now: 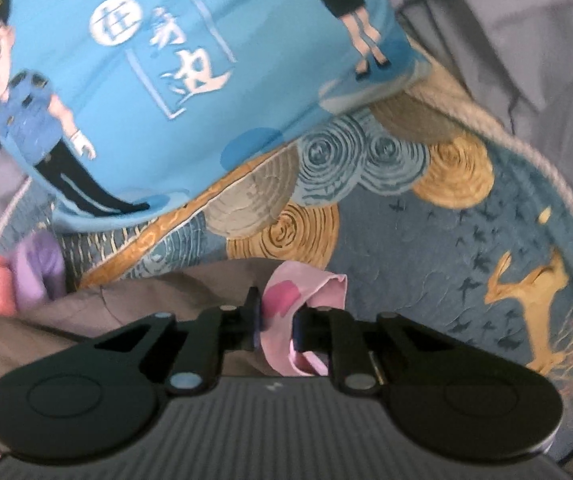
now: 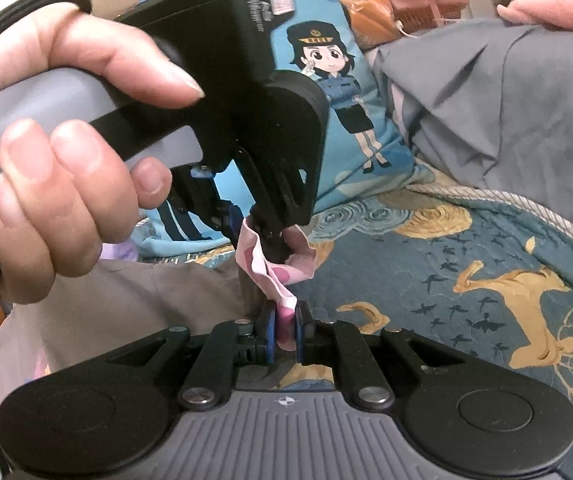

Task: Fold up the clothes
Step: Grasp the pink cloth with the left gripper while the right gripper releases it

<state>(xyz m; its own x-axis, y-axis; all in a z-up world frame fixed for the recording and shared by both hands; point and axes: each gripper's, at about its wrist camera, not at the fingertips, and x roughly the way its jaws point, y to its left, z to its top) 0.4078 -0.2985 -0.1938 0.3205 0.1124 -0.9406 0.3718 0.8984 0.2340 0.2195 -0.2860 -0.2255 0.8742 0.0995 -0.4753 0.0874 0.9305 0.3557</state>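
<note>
Right wrist view: I have the right gripper (image 2: 285, 326) pinching one end of a small pink patterned cloth (image 2: 264, 270), while my left gripper (image 2: 272, 236), pointing steeply down just beyond it, is pressed together on the other end. The cloth hangs crumpled between the two, its long axis running gripper to gripper above the blue quilted bedspread (image 2: 426, 280) and clear of its corded edge. I judge it thin, limp fabric; pulling the ends apart should flatten it.
</note>
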